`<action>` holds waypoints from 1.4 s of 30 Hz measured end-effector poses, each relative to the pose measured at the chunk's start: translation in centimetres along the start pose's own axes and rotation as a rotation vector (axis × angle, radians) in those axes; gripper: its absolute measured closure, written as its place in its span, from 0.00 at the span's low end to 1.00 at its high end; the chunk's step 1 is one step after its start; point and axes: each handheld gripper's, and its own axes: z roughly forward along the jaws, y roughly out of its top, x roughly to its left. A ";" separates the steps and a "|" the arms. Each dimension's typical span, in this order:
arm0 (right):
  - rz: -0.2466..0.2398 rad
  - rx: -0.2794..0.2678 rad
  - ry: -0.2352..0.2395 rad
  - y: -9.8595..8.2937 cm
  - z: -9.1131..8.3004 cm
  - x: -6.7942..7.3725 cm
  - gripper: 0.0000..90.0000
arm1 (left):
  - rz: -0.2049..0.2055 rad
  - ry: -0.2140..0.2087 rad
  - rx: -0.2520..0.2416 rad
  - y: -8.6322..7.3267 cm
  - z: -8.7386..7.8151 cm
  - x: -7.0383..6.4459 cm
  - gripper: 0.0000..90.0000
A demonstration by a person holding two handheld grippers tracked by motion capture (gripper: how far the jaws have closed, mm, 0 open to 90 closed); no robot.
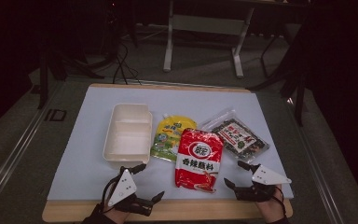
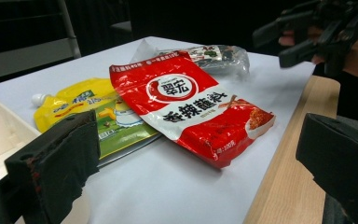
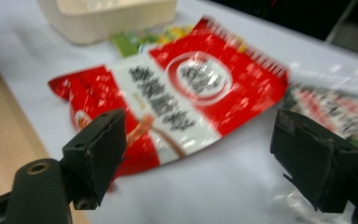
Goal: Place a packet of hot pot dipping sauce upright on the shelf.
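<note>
While both tongs gape wide and empty, we see a glossy red packet (image 1: 198, 159) lying flat between the left gripper (image 1: 147, 182) and right gripper (image 1: 235, 174). Beyond our left tongs sits a smooth white two-compartment box (image 1: 127, 134), nothing inside.

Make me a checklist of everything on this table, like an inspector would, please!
Surface: pale sheet on a wooden table, its wood edge showing in front.
Job's things: red packet lies flat, partly over the yellow pouch; clear dark-filled packet beside it; white two-compartment box holds nothing.
Clutter: nothing seen.
Grippers: left gripper and right gripper both open, holding nothing, at the near edge.
Cables: dark cables on the floor beyond the table.
Surroundings: dark room, white desk frame behind.
</note>
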 end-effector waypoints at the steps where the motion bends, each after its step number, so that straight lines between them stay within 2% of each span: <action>1: 0.022 0.040 0.026 -0.1 0.5 -0.1 0.18 | 0.002 0.002 0.000 0.0 0.0 0.0 0.01; 4: 0.019 0.041 0.028 0.0 0.6 -0.1 0.18 | 0.006 0.005 0.002 0.0 0.0 -0.1 0.01; 7: -0.013 0.013 0.032 0.6 0.1 0.1 0.16 | 0.008 0.001 0.004 0.0 0.0 -0.1 0.01; 12: -0.022 0.026 0.046 1.2 -0.2 0.7 0.15 | 0.009 -0.003 -0.001 0.0 -0.1 -0.2 0.01; 15: 0.006 0.009 0.070 1.9 -0.4 1.0 0.12 | 0.008 -0.005 0.001 0.1 -0.1 -0.2 0.01; 18: 0.001 0.004 0.049 2.3 -0.7 1.1 0.12 | 0.009 -0.004 0.002 0.1 -0.1 -0.2 0.01; 19: 0.016 -0.002 0.038 3.0 -0.9 1.2 0.11 | 0.010 -0.005 0.002 0.1 -0.1 -0.3 0.01; 21: 0.030 -0.016 0.048 3.5 -1.1 1.1 0.11 | 0.012 -0.006 0.002 0.1 -0.1 -0.4 0.01; 23: 0.021 -0.022 0.036 3.8 -1.2 1.1 0.11 | 0.014 -0.006 0.003 0.1 -0.1 -0.4 0.01; 25: -0.006 -0.015 0.007 4.8 -1.2 0.8 0.11 | 0.013 -0.004 0.004 0.1 0.0 -0.4 0.01; 27: -0.011 -0.017 0.011 5.5 -1.2 0.5 0.11 | 0.013 -0.003 0.005 0.0 0.0 -0.4 0.01; 28: -0.018 -0.018 -0.001 5.9 -1.2 0.3 0.11 | 0.011 -0.003 0.005 0.0 0.0 -0.4 0.01; 34: -0.021 -0.001 -0.041 7.6 -0.5 -0.7 0.11 | 0.010 0.001 0.007 0.0 -0.1 -0.4 0.01; 35: -0.016 0.002 -0.030 7.8 -0.4 -0.8 0.11 | 0.008 0.000 0.007 0.0 -0.1 -0.4 0.01; 42: -0.011 0.022 -0.045 9.2 1.0 -2.1 0.14 | 0.002 0.002 0.009 0.0 -0.1 -0.3 0.01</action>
